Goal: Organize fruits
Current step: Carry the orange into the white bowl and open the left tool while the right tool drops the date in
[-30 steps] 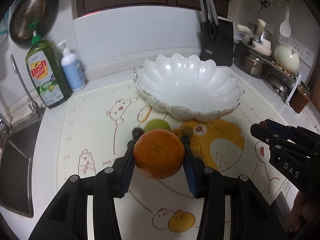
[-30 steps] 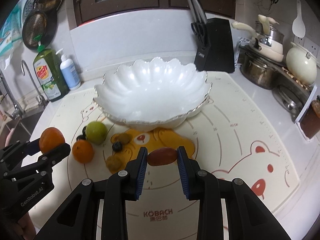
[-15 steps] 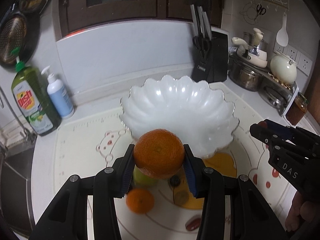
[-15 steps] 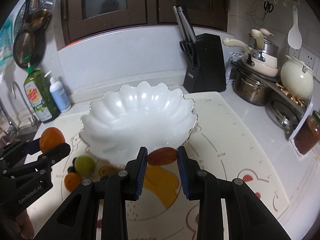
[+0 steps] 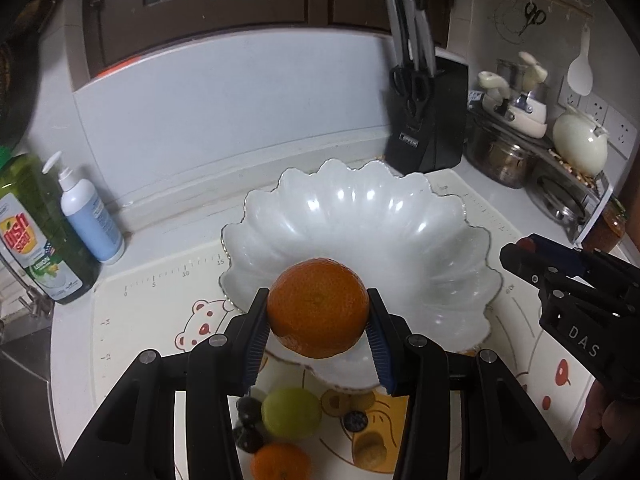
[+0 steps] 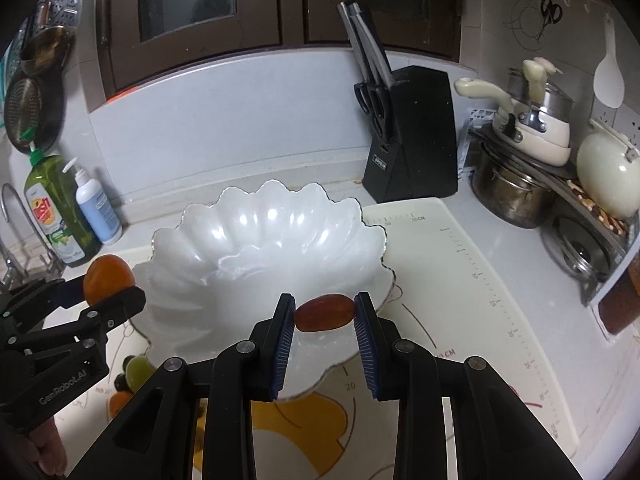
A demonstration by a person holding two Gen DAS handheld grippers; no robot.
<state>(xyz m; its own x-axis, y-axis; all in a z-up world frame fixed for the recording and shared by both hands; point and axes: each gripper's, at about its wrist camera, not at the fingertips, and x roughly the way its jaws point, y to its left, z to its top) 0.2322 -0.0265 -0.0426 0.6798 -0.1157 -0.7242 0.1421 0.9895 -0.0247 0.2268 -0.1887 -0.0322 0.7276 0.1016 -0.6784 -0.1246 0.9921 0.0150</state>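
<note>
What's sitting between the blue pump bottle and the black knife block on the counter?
In both wrist views, only the white scalloped bowl stands between the blue pump bottle and the black knife block; the bowl holds nothing.

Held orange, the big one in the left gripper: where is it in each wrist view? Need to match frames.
Left wrist: the orange sits centre frame, clamped between the left gripper's jaws, above the near rim of the white bowl.
Right wrist: the orange is at the far left edge, mid-height, left of the bowl.
Shared landmark: the black knife block, behind the bowl on its right in both views.
</note>
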